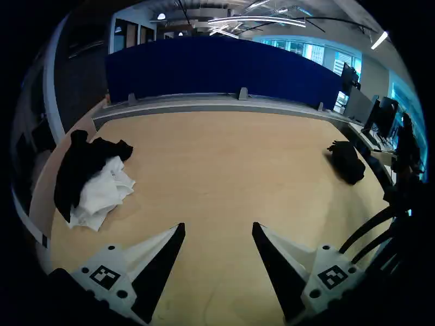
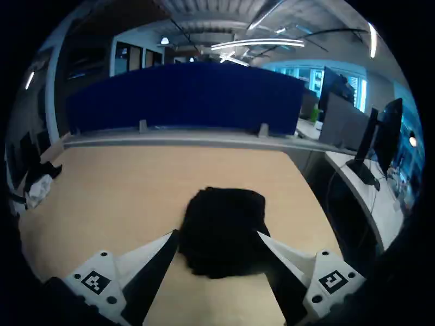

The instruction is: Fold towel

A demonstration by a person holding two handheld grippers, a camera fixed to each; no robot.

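The left gripper hangs wide open over the wooden table, holding nothing. The right gripper is also spread wide, with the folded black towel lying between its fingertips near the table's right edge. A black-and-white cloth pile lies at the left edge.

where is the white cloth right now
In the left gripper view the white cloth lies near the table's left edge, heaped against a black cloth; the right gripper view shows it far left.
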